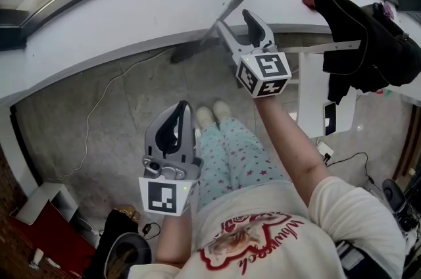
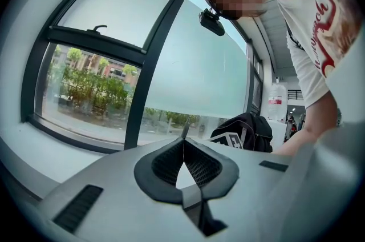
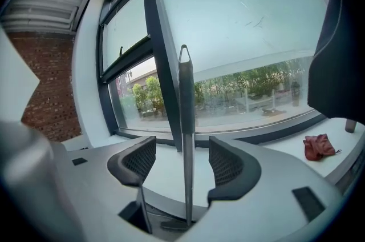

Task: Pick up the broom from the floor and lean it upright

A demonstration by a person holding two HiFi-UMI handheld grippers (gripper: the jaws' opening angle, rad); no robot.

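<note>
A long white window ledge (image 1: 99,27) crosses the top of the head view. Bare grey concrete floor (image 1: 118,113) lies open at centre left, and a white stand (image 1: 309,100) under black cloth (image 1: 368,47) crowds the right edge. The slim grey broom (image 1: 227,8) stands upright at the ledge, upper centre. The right gripper (image 1: 235,21) is spread wide, and the handle (image 3: 186,121) rises between its pads (image 3: 228,164), clear of both. The left gripper (image 1: 181,106), lower centre, is closed on nothing.
</note>
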